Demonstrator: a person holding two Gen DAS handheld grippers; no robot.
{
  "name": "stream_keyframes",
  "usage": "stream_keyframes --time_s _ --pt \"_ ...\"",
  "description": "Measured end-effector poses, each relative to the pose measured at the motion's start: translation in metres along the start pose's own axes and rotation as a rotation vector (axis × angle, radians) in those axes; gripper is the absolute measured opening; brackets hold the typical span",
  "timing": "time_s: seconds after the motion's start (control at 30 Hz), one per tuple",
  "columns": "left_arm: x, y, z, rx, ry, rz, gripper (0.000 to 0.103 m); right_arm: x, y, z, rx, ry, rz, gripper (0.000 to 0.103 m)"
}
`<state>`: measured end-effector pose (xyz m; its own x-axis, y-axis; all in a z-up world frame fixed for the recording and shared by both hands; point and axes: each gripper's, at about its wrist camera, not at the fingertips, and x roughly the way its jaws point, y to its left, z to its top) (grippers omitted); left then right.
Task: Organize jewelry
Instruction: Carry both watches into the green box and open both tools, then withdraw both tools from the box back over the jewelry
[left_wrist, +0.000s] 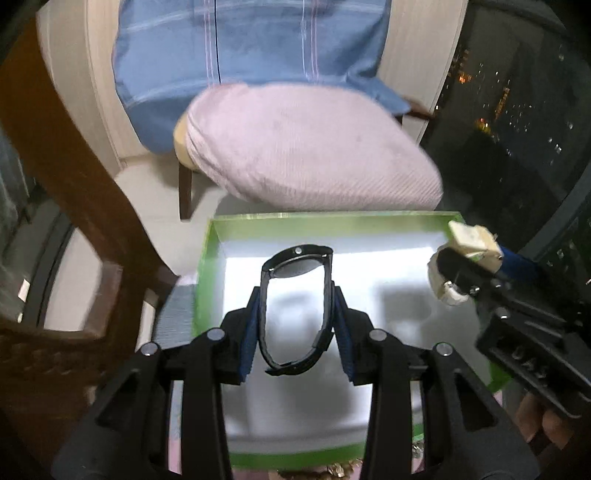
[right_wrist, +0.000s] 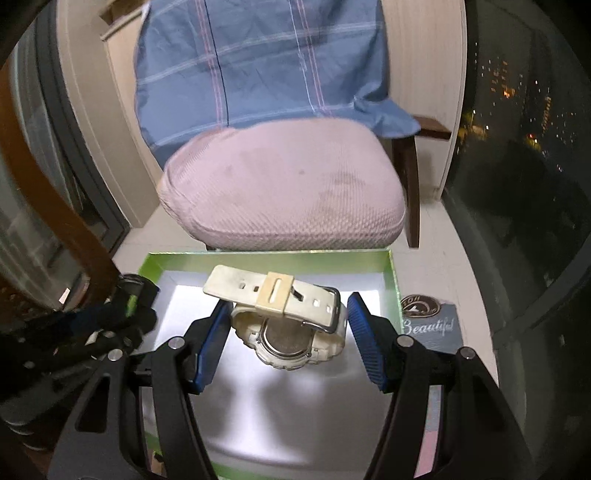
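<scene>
A green box (left_wrist: 207, 266) with a white floor lies below both grippers; it also shows in the right wrist view (right_wrist: 266, 255). My left gripper (left_wrist: 295, 332) is shut on a black watch (left_wrist: 295, 258), its strap loop squeezed between the blue pads, held above the box floor. My right gripper (right_wrist: 291, 336) holds a cream-white watch (right_wrist: 291, 332) between its blue pads over the box; the left pad touches it and a small gap shows at the right pad. In the left wrist view the right gripper (left_wrist: 465, 273) and the white watch (left_wrist: 469, 240) show at the right.
A chair with a pink seat cushion (right_wrist: 280, 192) and a blue plaid cloth (right_wrist: 258, 62) stands just behind the box. A dark "Beautiful" card (right_wrist: 432, 328) lies right of the box. A dark wooden chair frame (left_wrist: 74, 177) is at the left. Gold jewelry (left_wrist: 332, 470) lies near the box's front edge.
</scene>
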<state>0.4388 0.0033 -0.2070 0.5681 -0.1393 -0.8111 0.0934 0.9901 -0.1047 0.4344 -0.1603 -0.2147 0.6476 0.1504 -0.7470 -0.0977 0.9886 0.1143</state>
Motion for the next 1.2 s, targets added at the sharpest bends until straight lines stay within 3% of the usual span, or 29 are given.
stream_keyframes --time_s 0.13,0.33,0.4,0.5,0.57,0.6,0.7,0.83,0.93,1.1,1.2 --pt "0.026 0.007 0.002 -0.034 0.058 0.023 0.037 0.019 0.000 0.000 0.000 0.044 -0.031 0.063" --pt "0.034 0.005 0.005 -0.024 0.071 0.033 0.039 0.029 -0.003 0.000 0.016 0.070 -0.035 0.063" --pt "0.034 0.003 0.006 -0.014 0.068 0.031 0.046 0.028 -0.002 0.000 0.009 0.070 -0.030 0.064" --pt "0.023 0.003 0.005 0.009 0.027 0.045 0.068 0.023 -0.004 0.002 0.004 0.053 -0.038 0.068" --pt "0.008 0.003 0.004 0.016 -0.013 0.041 0.078 0.009 -0.008 0.001 0.021 0.014 -0.018 0.073" --pt "0.000 0.003 0.003 0.015 -0.031 0.039 0.081 0.001 -0.010 0.000 0.029 -0.008 -0.007 0.077" --pt "-0.045 0.001 -0.004 -0.009 -0.090 0.008 0.084 -0.041 -0.022 -0.006 0.073 -0.097 0.020 0.077" --pt "-0.141 -0.010 -0.039 0.063 -0.275 0.008 0.098 -0.126 -0.030 -0.034 0.071 -0.216 0.060 0.081" --pt "-0.206 -0.015 -0.083 0.100 -0.407 0.023 0.099 -0.190 -0.032 -0.071 0.048 -0.295 0.042 0.086" --pt "-0.248 -0.009 -0.151 0.029 -0.431 -0.009 0.099 -0.253 -0.022 -0.144 0.024 -0.317 0.048 0.087" --pt "-0.251 -0.010 -0.182 0.001 -0.420 -0.027 0.099 -0.261 -0.011 -0.172 -0.006 -0.303 0.039 0.087"
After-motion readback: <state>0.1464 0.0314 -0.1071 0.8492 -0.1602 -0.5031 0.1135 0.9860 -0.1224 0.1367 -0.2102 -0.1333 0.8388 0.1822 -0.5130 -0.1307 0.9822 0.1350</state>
